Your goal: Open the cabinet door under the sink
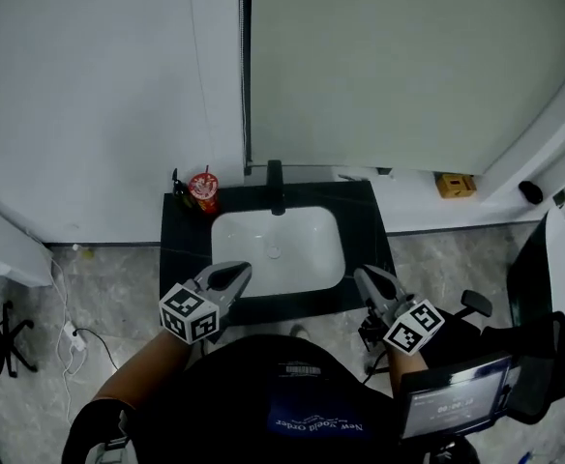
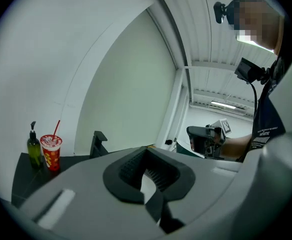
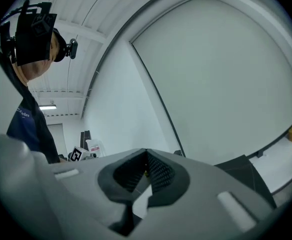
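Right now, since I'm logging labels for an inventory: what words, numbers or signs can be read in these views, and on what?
"New World Order", seemingly, upside down on the person's dark shirt.
Red cup: print too small to read.
Screen: digits too blurred to read.
Square markers: patterns only, no words.

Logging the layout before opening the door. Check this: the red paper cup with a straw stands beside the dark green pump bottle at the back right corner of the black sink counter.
Wrong corner. The red paper cup with a straw stands beside the dark green pump bottle at the back left corner of the black sink counter, as the head view shows.
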The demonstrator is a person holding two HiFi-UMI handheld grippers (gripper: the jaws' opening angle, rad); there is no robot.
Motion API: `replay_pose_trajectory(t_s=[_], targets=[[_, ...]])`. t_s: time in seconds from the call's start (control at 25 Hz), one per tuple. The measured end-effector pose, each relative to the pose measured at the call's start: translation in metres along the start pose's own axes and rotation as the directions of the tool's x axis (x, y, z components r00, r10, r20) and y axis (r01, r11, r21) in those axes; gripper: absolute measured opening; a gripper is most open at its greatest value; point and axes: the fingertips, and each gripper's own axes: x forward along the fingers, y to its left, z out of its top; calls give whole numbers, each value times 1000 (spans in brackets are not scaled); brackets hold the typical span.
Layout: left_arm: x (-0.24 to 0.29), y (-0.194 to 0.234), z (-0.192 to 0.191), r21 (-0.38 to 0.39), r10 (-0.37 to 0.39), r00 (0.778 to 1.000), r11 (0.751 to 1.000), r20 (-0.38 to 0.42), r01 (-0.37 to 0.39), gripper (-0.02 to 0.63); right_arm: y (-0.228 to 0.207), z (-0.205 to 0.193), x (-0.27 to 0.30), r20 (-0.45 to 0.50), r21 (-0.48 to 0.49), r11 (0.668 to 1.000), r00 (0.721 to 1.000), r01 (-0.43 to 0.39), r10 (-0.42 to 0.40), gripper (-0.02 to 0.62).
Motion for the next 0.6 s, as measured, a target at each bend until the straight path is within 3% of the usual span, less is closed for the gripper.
replay_pose_trajectory(t_s=[0.32,0.6], targets=[[32,15,20,-38,228,971,973,70,-226,0,-64,15,46,-104,7,976,971,-217,216,2],[38,20,28,-39,324,941,946,96,-322,0,-79,15,80,-155,28,946,934,-323,323,2]])
